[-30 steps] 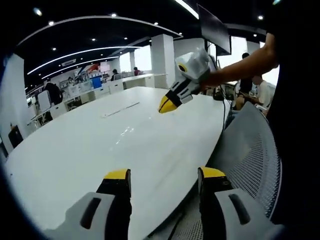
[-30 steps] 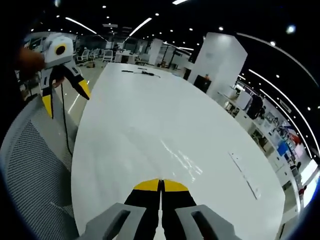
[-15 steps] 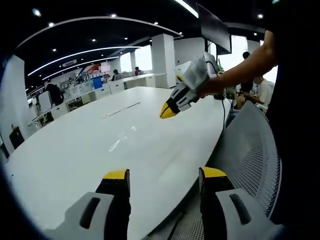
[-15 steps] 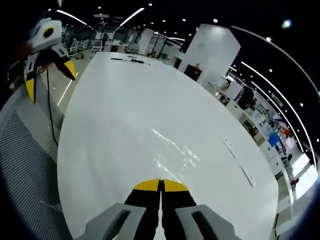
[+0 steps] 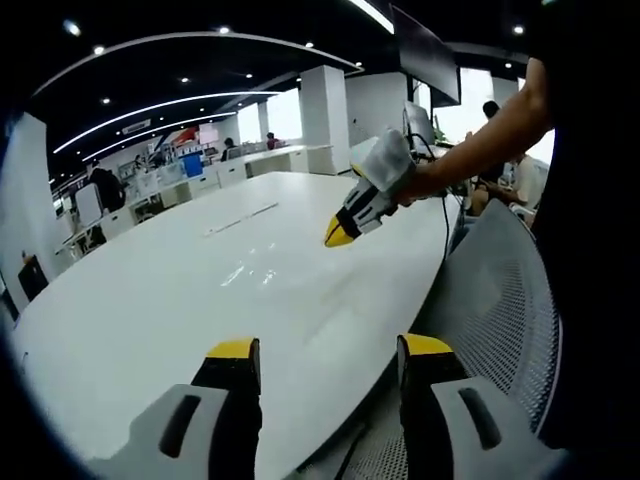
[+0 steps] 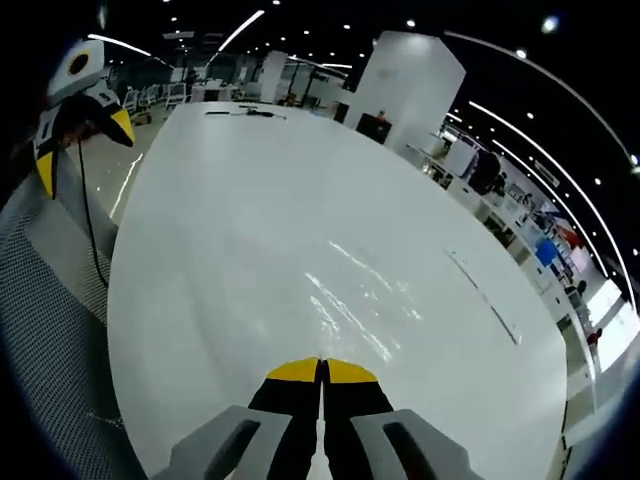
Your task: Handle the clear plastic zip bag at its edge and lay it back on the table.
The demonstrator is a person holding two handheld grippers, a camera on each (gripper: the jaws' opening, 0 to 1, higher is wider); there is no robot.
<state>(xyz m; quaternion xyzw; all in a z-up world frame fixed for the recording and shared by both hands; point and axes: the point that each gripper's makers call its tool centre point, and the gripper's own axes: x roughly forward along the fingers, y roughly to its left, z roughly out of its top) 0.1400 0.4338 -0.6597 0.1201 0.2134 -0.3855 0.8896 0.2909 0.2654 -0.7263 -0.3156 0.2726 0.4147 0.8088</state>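
Note:
Faint bright glints mark the clear plastic zip bag (image 5: pixel 242 272) lying flat on the white table (image 5: pixel 130 310); the bag (image 6: pixel 352 312) lies just ahead of my right gripper's tips. My right gripper (image 6: pixel 322 366) is shut, with nothing visible between its yellow tips; I cannot tell whether it pinches a bag edge. From the left gripper view it (image 5: pixel 338 238) hovers tilted down over the table's right side, held by a person's hand. My left gripper (image 5: pixel 326 350) is open and empty over the table's near edge. It (image 6: pixel 80 130) appears at the far left, beside the table.
A grey mesh chair (image 5: pixel 500 300) stands against the table's edge, with a black cable (image 6: pixel 88 215) hanging by it. A thin long strip (image 6: pixel 482 296) lies on the far side of the table. People sit at desks beyond, and a pillar (image 6: pixel 410 85) rises behind.
My right gripper has stayed shut and dropped slightly toward the table, swinging its view left. The glints of the bag have shifted a little. My left gripper has held still and open.

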